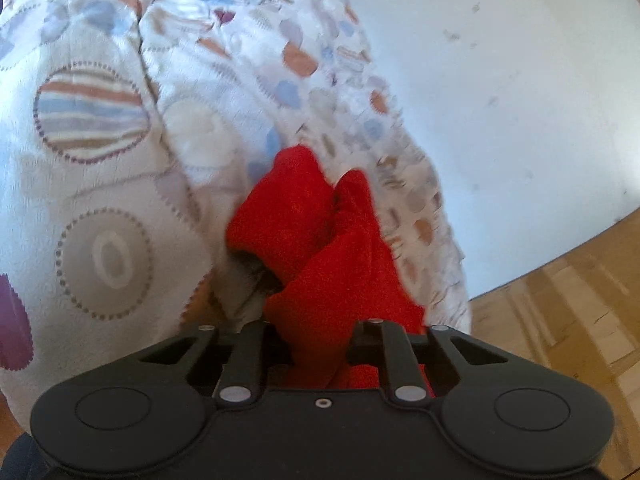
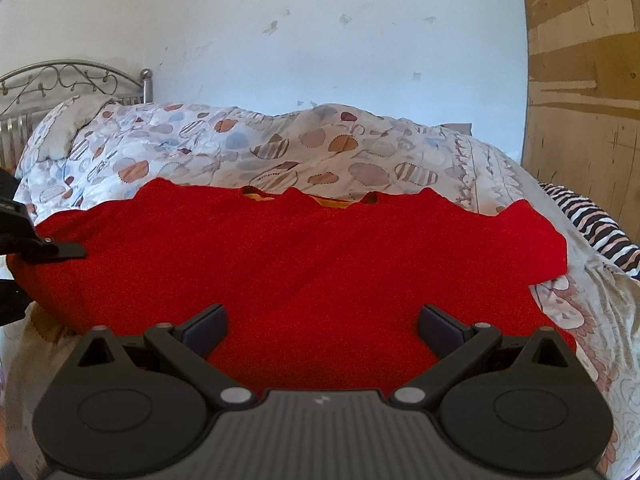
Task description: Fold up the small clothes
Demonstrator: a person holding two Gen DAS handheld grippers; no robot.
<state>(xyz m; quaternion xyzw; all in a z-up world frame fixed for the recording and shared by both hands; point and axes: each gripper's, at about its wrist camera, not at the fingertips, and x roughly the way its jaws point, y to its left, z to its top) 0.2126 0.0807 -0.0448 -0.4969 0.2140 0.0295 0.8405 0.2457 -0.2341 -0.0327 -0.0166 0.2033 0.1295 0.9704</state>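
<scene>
A red garment [image 2: 304, 264] lies spread across the bed, on top of a white quilt [image 2: 248, 148] printed with striped and dotted ovals. Its far edge is wavy, and a strip of orange fabric [image 2: 332, 201] shows just behind that edge. The right gripper [image 2: 320, 326] sits low over the near edge of the garment with its two fingers spread wide apart, red cloth showing between them; whether the pads touch the cloth cannot be told. At the garment's left end the left gripper [image 2: 60, 250] reaches in from the side. From its own camera, the left gripper [image 1: 316, 332] is clamped on a bunched fold of the red garment [image 1: 320, 248], which rises out from between its closed fingers. A black-and-white striped cloth [image 2: 600, 224] lies at the right side of the bed. A metal headboard [image 2: 76, 80] stands at the far left, against a scuffed white wall [image 2: 360, 40], with a wooden panel [image 2: 580, 80] on the right.
</scene>
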